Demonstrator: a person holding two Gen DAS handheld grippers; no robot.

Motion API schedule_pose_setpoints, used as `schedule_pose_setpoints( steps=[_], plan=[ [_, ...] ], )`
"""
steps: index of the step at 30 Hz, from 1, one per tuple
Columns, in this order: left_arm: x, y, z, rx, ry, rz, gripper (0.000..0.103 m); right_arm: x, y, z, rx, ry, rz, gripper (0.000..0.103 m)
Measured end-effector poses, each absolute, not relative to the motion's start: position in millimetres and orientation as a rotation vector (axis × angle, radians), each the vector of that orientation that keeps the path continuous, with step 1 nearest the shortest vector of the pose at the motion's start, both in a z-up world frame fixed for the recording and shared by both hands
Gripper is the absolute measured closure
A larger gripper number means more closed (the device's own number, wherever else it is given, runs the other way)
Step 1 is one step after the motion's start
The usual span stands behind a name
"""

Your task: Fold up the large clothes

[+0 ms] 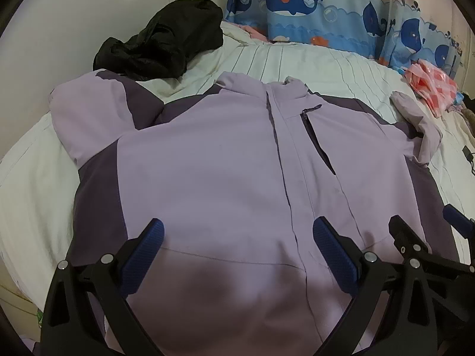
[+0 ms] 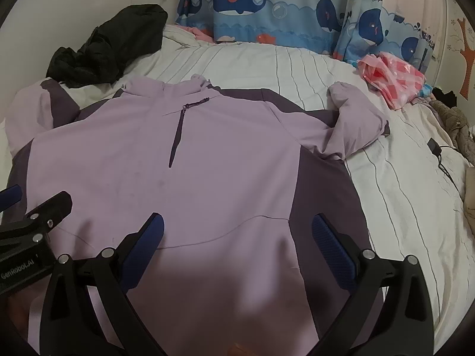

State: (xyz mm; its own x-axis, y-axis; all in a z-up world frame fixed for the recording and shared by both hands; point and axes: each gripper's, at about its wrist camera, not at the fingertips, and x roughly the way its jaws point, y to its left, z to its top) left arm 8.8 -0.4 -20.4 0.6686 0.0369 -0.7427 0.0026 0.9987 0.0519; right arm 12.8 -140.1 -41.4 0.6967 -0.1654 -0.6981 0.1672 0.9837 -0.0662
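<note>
So you've got the lilac jacket (image 1: 207,160) spread front-up across the middle of the bed (image 1: 326,59), collar toward the far edge by the whale curtain (image 1: 297,0), hem at the near edge right under you. Zip looks done up, both sleeves are bunched out to the sides, the right sleeve (image 2: 356,118) crumpled toward the bed's right edge and the left sleeve (image 1: 89,109) flopped near the black garment (image 1: 166,38) in the far left corner.

Both tools are hanging over the hem end with nothing in them: left gripper (image 1: 237,237) has its jaws spread wide, right gripper (image 2: 237,234) same deal.

My guess on handling: it's a padded shell, so soft but bulky, fairly light, and the outer fabric looks slick enough to slide out of a shallow pinch. It'll puff back rather than hold a crease. I'd start with the sleeves, grabbing at the cuff or the seam where the dark purple panel meets the lilac, since seams give you more to bite on. Take a deep bite and drag low across the body.

The pink plastic bag (image 2: 389,77) on the far right is well apart, no worry there.
</note>
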Motion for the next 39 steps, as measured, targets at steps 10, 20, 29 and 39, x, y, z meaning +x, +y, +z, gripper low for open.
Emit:
schedule_pose_setpoints(
  steps=[10,20,29,39],
  plan=[
    [9.1,0.3,-21.0,0.045,0.846,0.019,0.007,12.7,-138.4,-40.2,-0.008,0.776,-0.197,0.007],
    [9.9,0.0,-21.2,0.048,0.844,0.024,0.007,12.7,-138.7,-41.4,-0.006,0.784,-0.195,0.007],
    [9.2,-2.4,-19.8,0.067,0.826,0.033,0.007,15.2,-140.0,-43.2,0.002,0.798,-0.190,0.007],
    [2.2,2.9,27.3,0.000,0.710,0.029,0.007,21.1,-185.0,-15.5,0.102,0.696,-0.207,0.007]
  ],
)
